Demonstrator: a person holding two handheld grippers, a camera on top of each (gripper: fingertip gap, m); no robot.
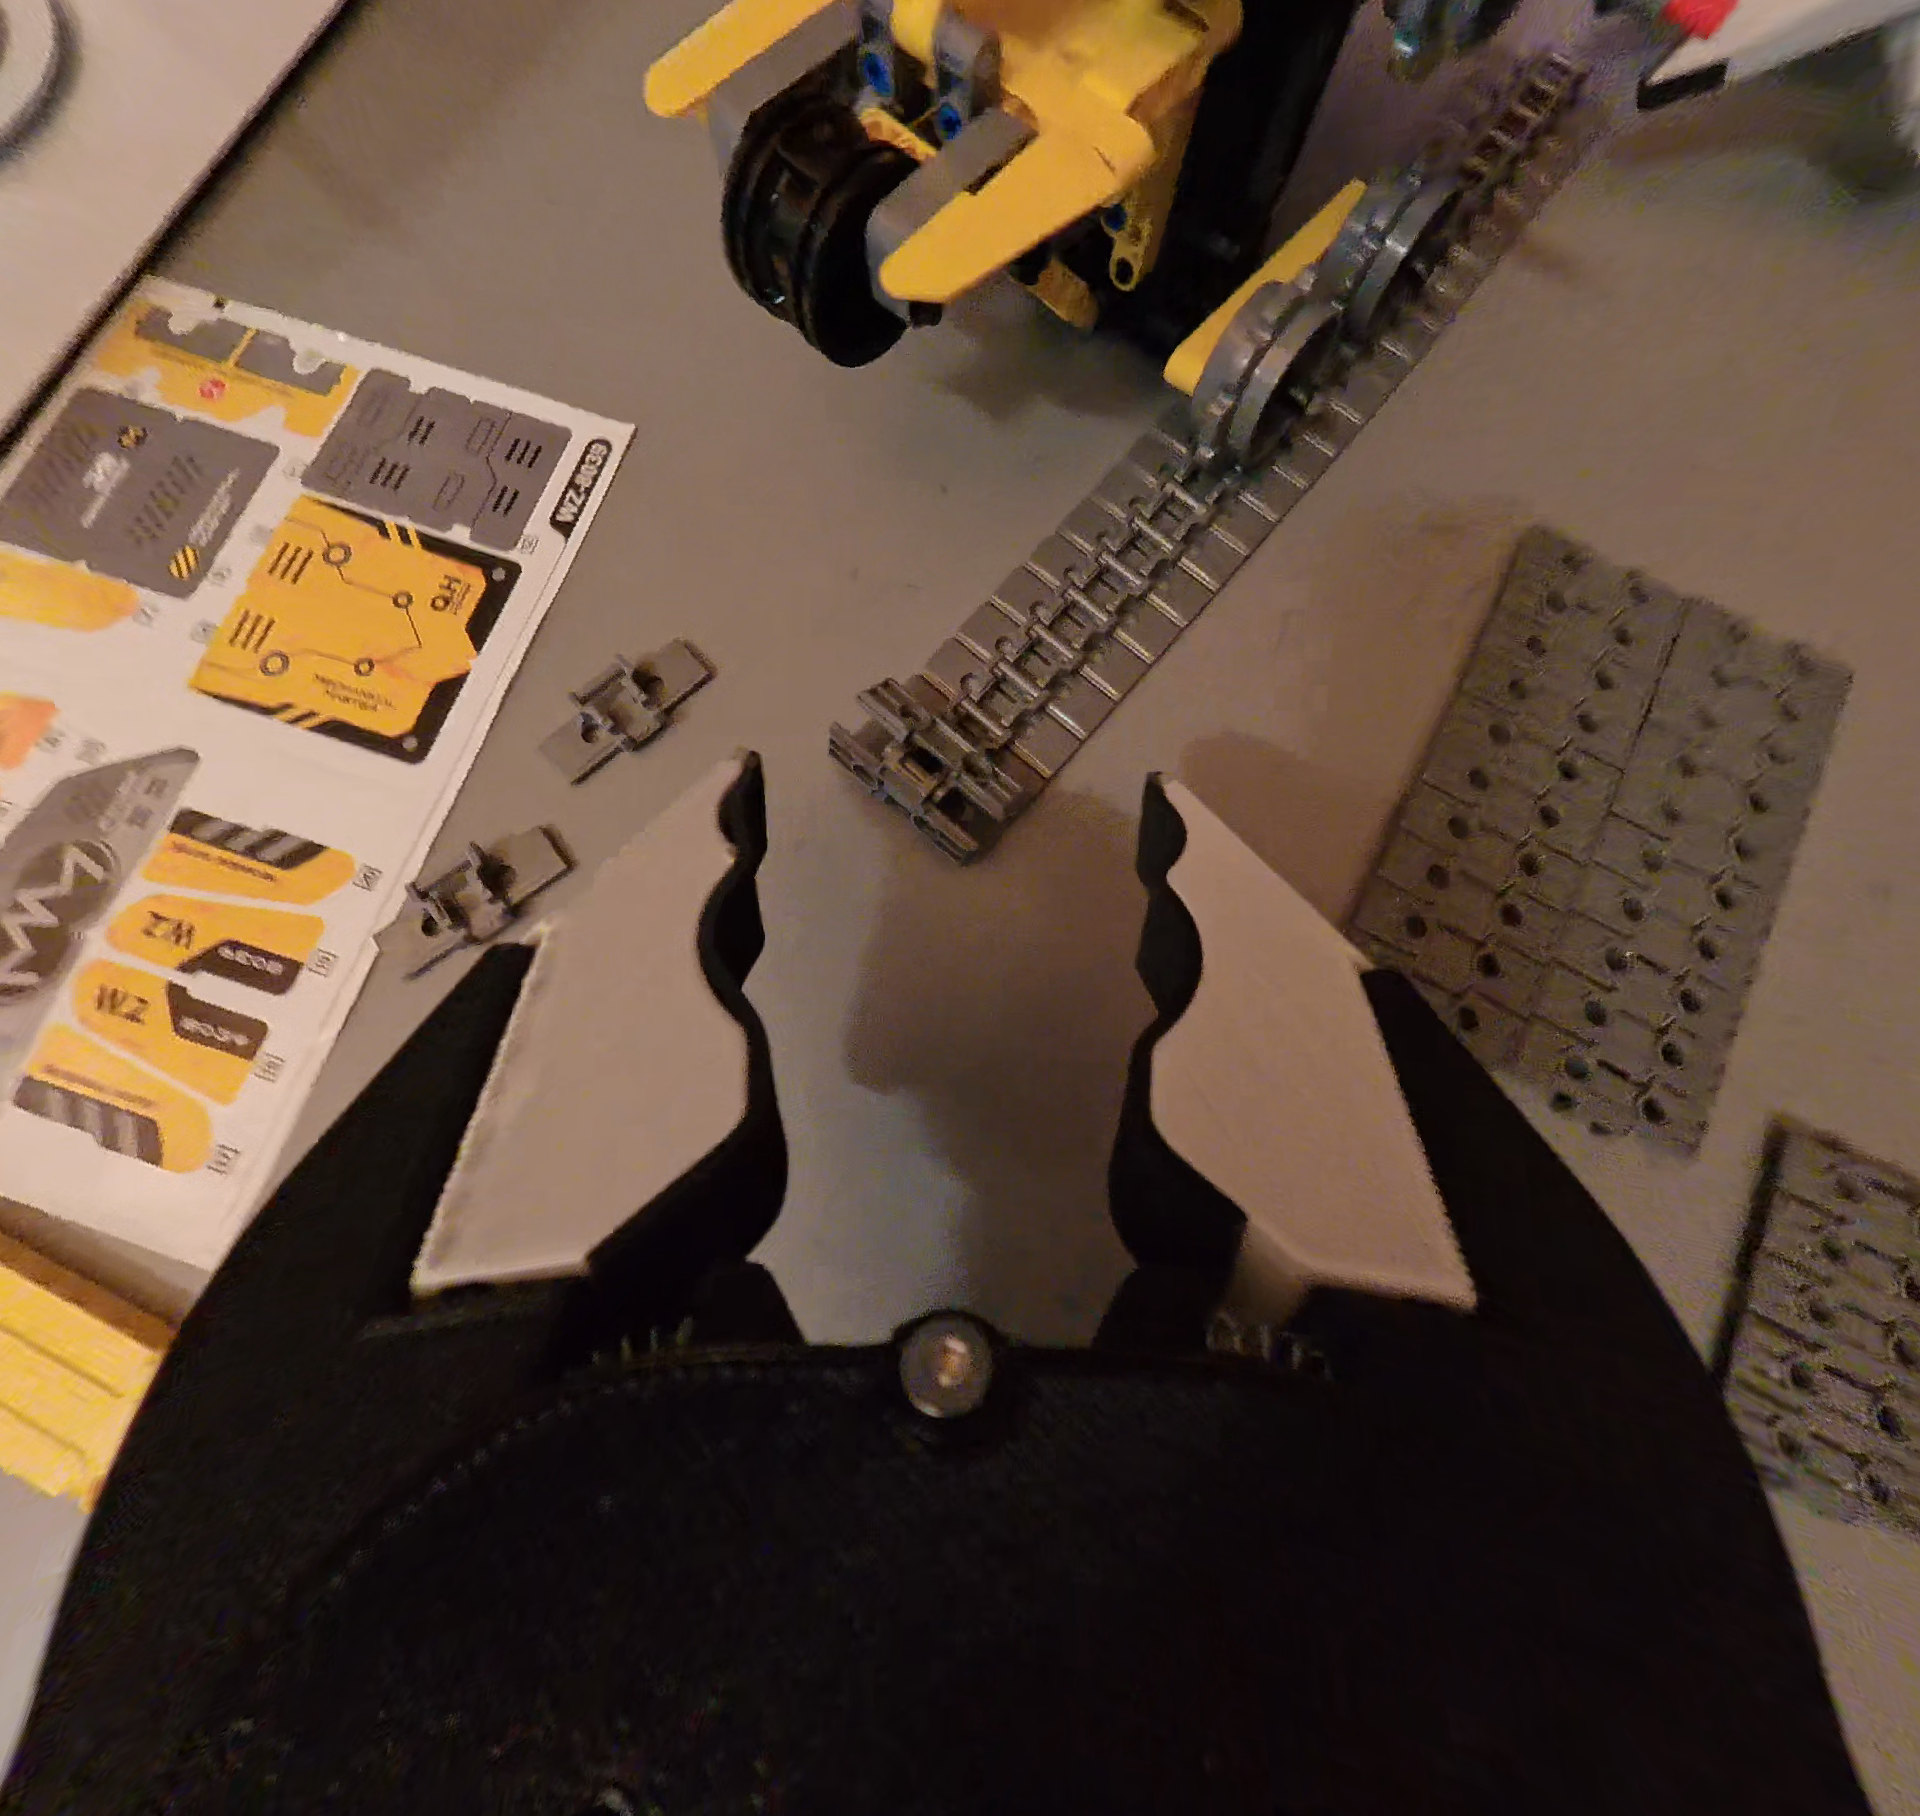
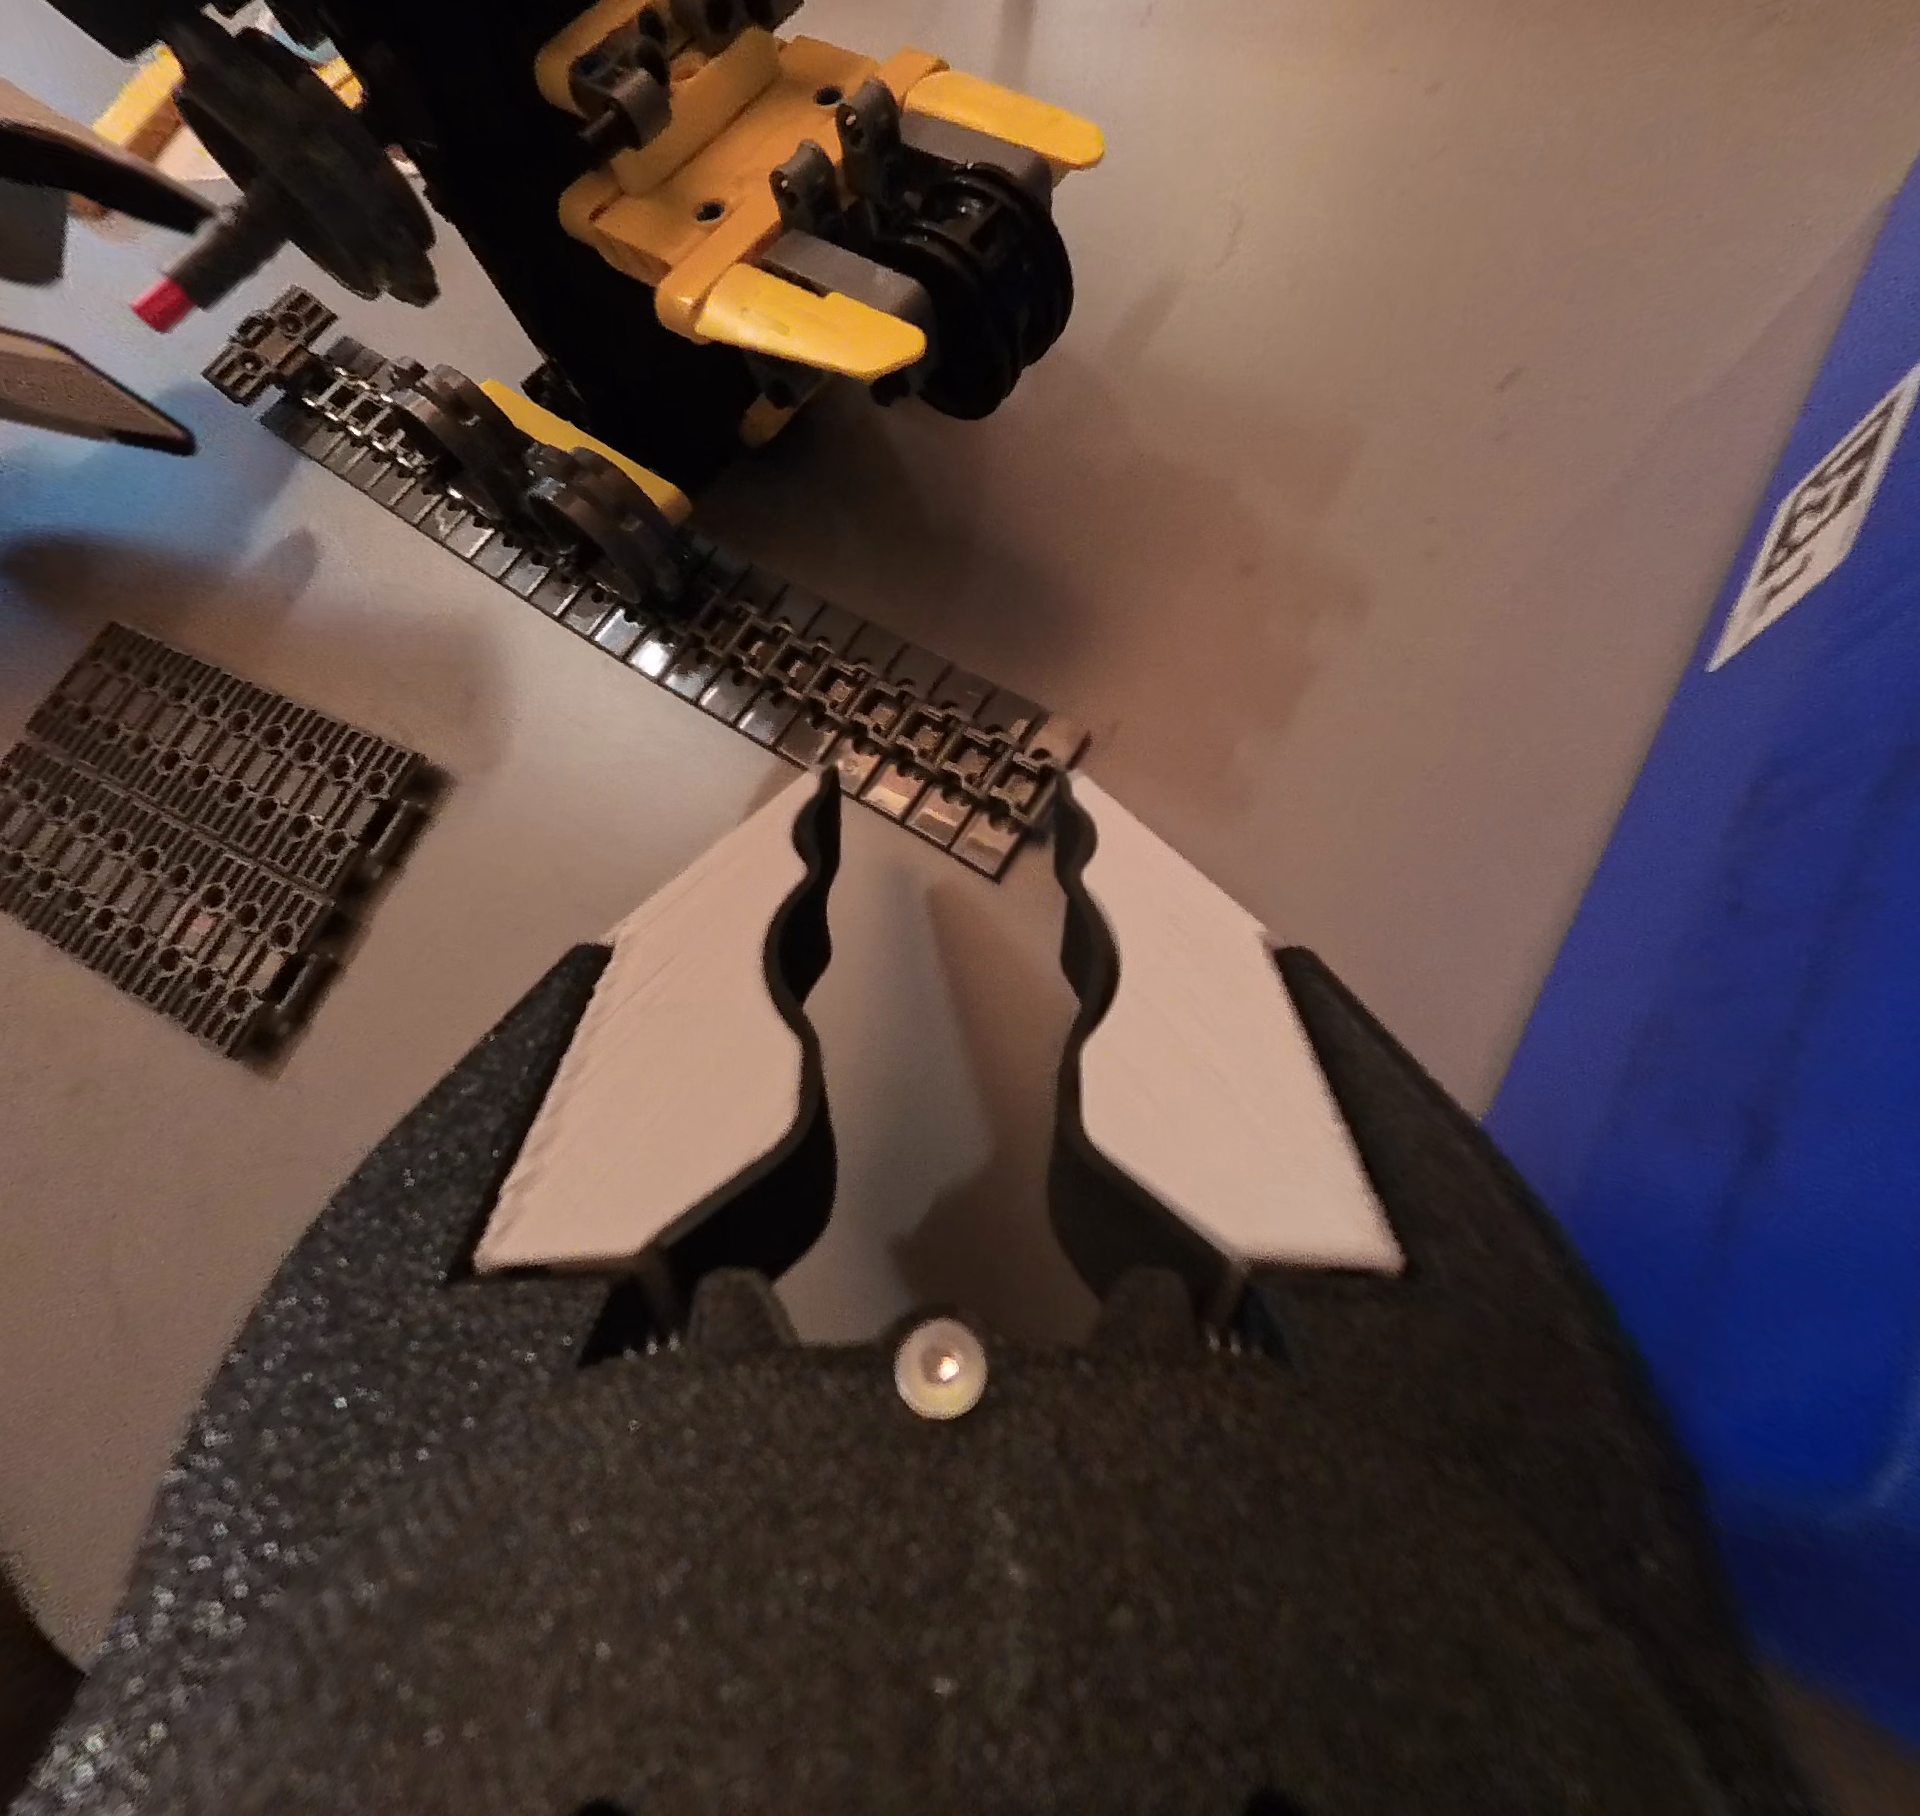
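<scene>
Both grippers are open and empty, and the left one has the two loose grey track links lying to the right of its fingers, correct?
Not quite. In the left wrist view the two loose track links lie left of the left gripper, between its fingers and the sticker sheet. Both grippers are open and empty, the right gripper included.

The left wrist view looks steeply down at the table (image 1: 582, 239) from close above, facing the near end of the track (image 1: 1091, 623), with the model (image 1: 997, 93) beyond. The right wrist view sits lower and nearer, looking along the table (image 2: 1299, 364) at the track (image 2: 790, 665) from its opposite side. Both share the track, the model (image 2: 727, 197) and the plates (image 1: 1600, 831) (image 2: 197, 831).
</scene>
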